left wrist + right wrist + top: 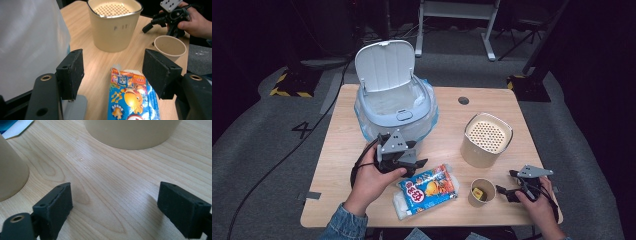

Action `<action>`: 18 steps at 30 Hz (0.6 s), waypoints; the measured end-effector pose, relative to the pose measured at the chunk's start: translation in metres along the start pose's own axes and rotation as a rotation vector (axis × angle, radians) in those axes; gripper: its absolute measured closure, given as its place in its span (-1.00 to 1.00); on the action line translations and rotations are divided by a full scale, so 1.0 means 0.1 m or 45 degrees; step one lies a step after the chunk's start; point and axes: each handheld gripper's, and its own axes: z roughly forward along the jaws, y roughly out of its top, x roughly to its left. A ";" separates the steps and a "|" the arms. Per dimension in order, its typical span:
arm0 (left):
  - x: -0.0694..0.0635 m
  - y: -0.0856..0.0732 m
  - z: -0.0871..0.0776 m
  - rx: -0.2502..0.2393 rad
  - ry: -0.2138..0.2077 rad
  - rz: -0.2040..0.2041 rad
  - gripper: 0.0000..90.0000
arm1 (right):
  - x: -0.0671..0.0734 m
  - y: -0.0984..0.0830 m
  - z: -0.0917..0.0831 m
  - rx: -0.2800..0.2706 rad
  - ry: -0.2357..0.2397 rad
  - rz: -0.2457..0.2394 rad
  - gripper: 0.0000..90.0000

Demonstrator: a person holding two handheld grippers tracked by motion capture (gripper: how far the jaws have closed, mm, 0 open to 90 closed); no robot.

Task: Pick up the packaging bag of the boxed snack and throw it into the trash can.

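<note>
Now left hand-held gripper (113, 72) hovers wide open, empty, over snack packet (427, 190) lying at 6 o'clock on the surface (337, 150). Judgement: straddle the packet's end squarely before closing.

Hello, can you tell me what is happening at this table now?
A person holds a hand-held gripper in each hand. The left hand-held gripper is open above the end of a colourful snack bag, not gripping it. The right hand-held gripper is open over bare table beside a paper cup. A bin with its lid up stands behind.
</note>
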 end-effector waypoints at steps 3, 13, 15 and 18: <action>0.01 -0.16 0.15 0.066 -0.014 -0.030 -0.25 | 0.00 0.00 0.00 0.000 0.000 0.000 -0.71; 0.00 -0.45 0.51 0.140 -0.048 -0.001 -0.17 | 0.00 0.00 0.00 0.000 0.000 0.000 -0.71; 0.00 -0.49 0.58 0.153 -0.063 -0.015 -0.17 | 0.00 0.00 0.00 0.000 0.000 0.000 -0.71; 0.01 -0.55 0.68 0.174 -0.074 -0.036 -0.23 | 0.00 0.00 0.00 0.000 0.000 -0.001 -0.71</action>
